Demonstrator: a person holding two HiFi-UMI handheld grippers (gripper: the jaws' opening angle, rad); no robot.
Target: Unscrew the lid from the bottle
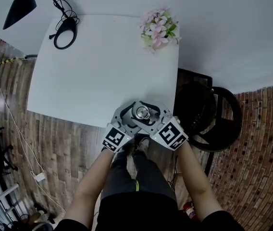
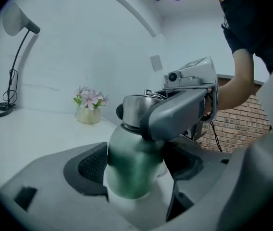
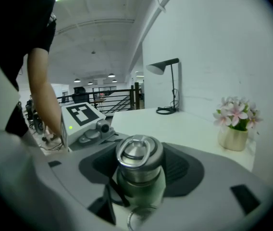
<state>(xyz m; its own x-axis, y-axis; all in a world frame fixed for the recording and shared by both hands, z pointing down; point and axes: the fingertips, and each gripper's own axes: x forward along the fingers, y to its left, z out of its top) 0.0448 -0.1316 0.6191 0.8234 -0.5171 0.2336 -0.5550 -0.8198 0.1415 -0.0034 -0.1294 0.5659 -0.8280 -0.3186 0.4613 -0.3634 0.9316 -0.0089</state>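
The green metal bottle (image 2: 131,170) is at the near edge of the white square surface (image 1: 93,71), towards its near right corner. Its round brushed-steel lid (image 3: 139,160), with a flat ring handle on top, is still on the neck. Whether the base rests on the surface cannot be told.

The left gripper (image 1: 128,116) comes in from the near side. Its dark padded fingers (image 2: 91,166) are clenched on the green body below the shoulder, one on each side. The right gripper (image 1: 151,115) reaches from the right, and its fingers (image 3: 183,170) are clamped on the steel lid from both sides.

At the far right corner of the surface stands a small pale pot of pink flowers (image 1: 159,29). At the far left corner lies the round black base (image 1: 65,33) of a black desk lamp (image 1: 21,5). A black round seat (image 1: 208,114) stands on the brick-patterned floor (image 1: 261,143), just beside the right edge.
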